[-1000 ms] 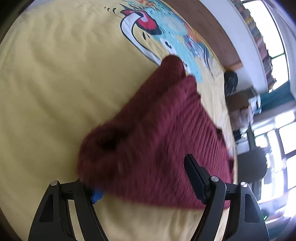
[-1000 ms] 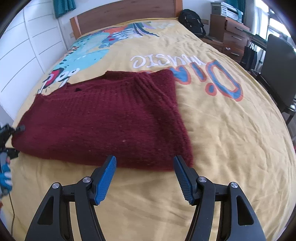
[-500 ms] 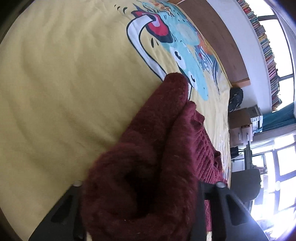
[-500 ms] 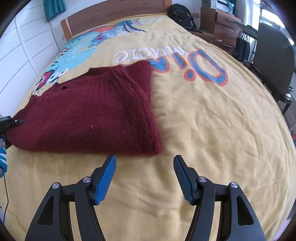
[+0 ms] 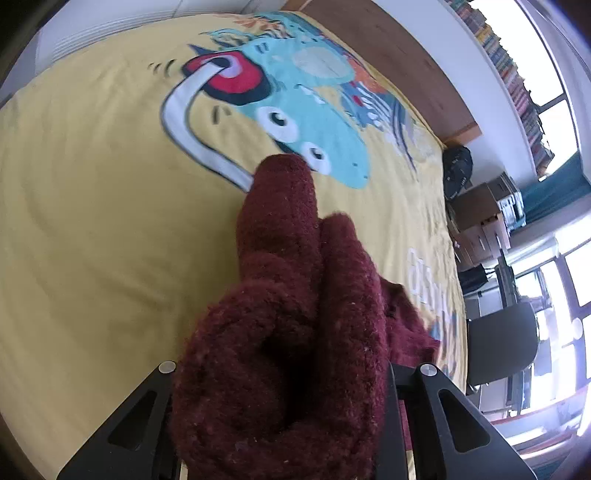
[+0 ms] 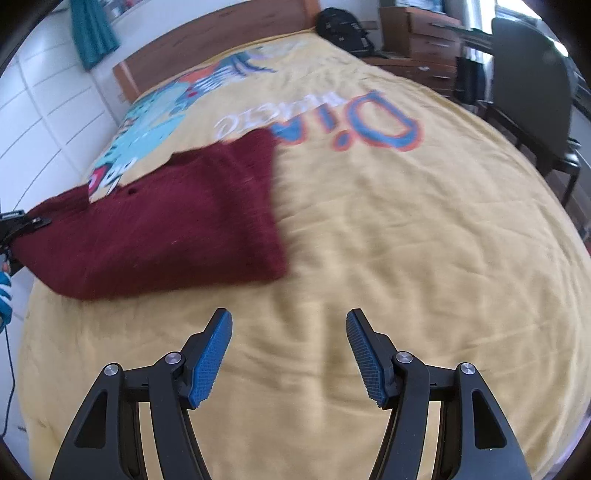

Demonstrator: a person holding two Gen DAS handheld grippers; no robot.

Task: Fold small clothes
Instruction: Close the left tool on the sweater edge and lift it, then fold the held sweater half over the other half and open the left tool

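A dark red knitted sweater (image 6: 166,218) lies folded on the yellow bedspread (image 6: 406,240). In the left wrist view its bunched edge (image 5: 280,369) fills the space between my left gripper's fingers, hiding the pads; the left gripper (image 5: 280,424) is shut on that edge and lifts it off the bed. The left gripper also shows at the far left of the right wrist view (image 6: 18,225), holding the sweater's left end. My right gripper (image 6: 290,354) is open and empty above bare bedspread, in front of and right of the sweater, apart from it.
The bedspread carries a blue cartoon print (image 5: 306,110) and lettering (image 6: 369,114). A wooden headboard (image 6: 207,55) is at the far end. A black backpack (image 6: 343,29), drawers (image 6: 417,37) and a black chair (image 6: 532,96) stand to the right of the bed.
My left gripper closed on the sweater's edge and lifted it, dragging the sweater leftward. My right gripper stayed open and drew back from the sweater.
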